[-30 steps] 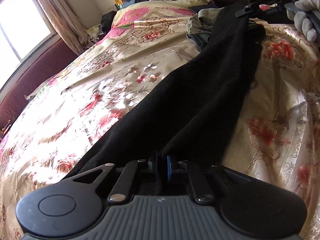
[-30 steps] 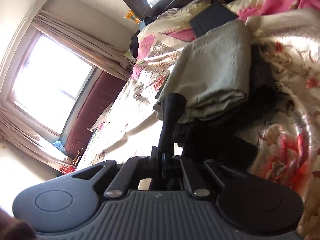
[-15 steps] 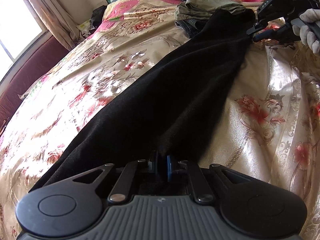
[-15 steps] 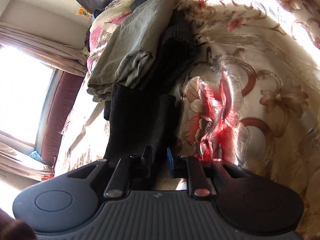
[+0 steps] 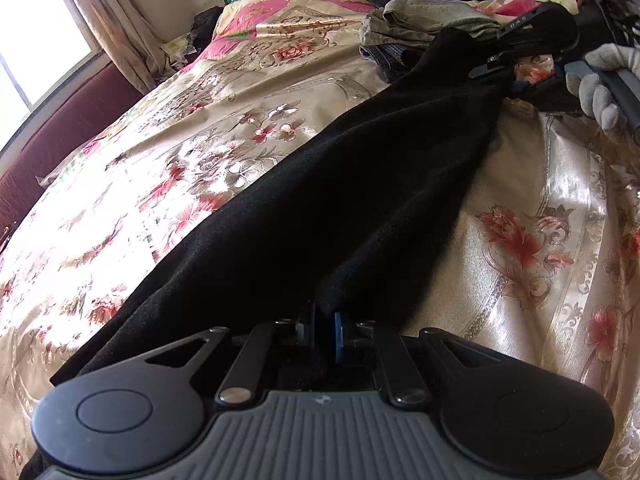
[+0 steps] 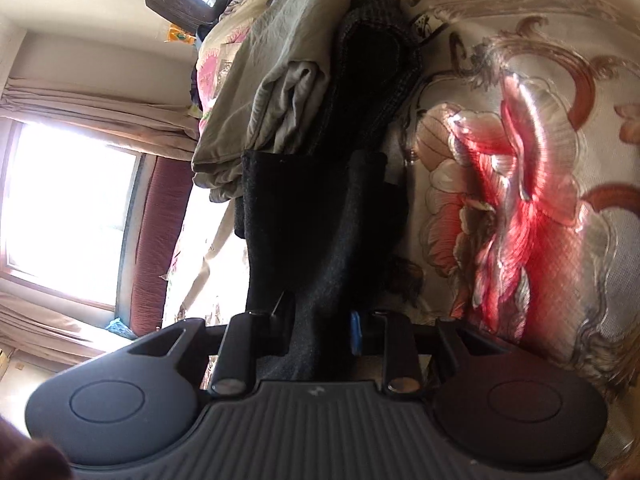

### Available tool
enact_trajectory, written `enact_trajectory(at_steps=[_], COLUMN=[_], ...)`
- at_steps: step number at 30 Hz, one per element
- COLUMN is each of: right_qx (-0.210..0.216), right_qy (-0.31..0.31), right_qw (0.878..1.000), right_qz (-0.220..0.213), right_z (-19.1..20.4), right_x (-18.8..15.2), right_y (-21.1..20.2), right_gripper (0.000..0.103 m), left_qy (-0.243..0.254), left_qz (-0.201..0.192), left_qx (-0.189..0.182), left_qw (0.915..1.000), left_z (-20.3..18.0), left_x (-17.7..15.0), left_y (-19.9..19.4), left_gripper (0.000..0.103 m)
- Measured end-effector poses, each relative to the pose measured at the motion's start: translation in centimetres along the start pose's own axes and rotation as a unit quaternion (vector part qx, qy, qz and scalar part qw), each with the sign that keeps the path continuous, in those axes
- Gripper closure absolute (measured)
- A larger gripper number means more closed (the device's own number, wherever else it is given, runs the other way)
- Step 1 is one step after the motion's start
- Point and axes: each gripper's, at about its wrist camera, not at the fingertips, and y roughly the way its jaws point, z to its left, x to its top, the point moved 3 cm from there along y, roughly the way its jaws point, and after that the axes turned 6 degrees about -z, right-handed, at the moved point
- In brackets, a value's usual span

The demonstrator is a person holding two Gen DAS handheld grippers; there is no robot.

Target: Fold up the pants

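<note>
Nearest in the left wrist view, the left gripper (image 5: 323,330) is pressed together on one end of the black pants (image 5: 320,208), the dark cloth bunched between its pads. From there the pants run as a long dark band across the floral bedspread (image 5: 532,240) of the bed, lying flat on it up to the far end, where the right gripper (image 5: 516,56) meets them, held by a gloved hand (image 5: 604,80). In the right wrist view the right gripper (image 6: 320,328) has its jaws opening, with the pants (image 6: 316,216) between them but the blue pad standing just clear of the cloth. Just beyond that end lies a stack of folded clothes (image 5: 424,24), an olive garment on top of darker ones, touching or nearly touching the pants. No container shows in either view. Against a second ago, the far end of the pants has come down from being held up to rest on the bedspread, and the right gripper, then pinched tight on the cloth, has let go its squeeze, while the left gripper has kept its grip unchanged.
</note>
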Motion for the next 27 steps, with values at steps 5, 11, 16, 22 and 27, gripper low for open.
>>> enact_trajectory(at_steps=[5,11,16,22,27], right_qx=[0.021,0.069,0.03,0.005,0.006], right_qy=[0.017,0.064,0.012,0.01,0.005], right_qw=[1.0,0.995,0.999,1.0,0.999], right_qz=[-0.004,-0.021,-0.032,-0.024,-0.033], right_z=[-0.3,-0.2,0.3,-0.4,0.0], right_x=[0.1,1.0,2.4,2.4,2.4], right_y=[2.8,0.0,-2.5,-1.7,-1.8], right_gripper=[0.08,0.095,0.095,0.095,0.095], left_qy=[-0.026,-0.028,0.045,0.071,0.014], left_qz=[-0.001,-0.002,0.009,0.019,-0.019], left_qx=[0.002,-0.017,-0.055,-0.082,-0.077], left_qw=[0.9997,0.9995,0.9975,0.9939,0.9968], left_z=[0.5,-0.5,-4.3,-5.4,-3.5], left_x=[0.7,1.4,0.9,-0.8,0.0], left_y=[0.5,0.5,0.0,-3.3,-5.7], left_gripper=[0.077,0.076,0.076,0.067,0.062])
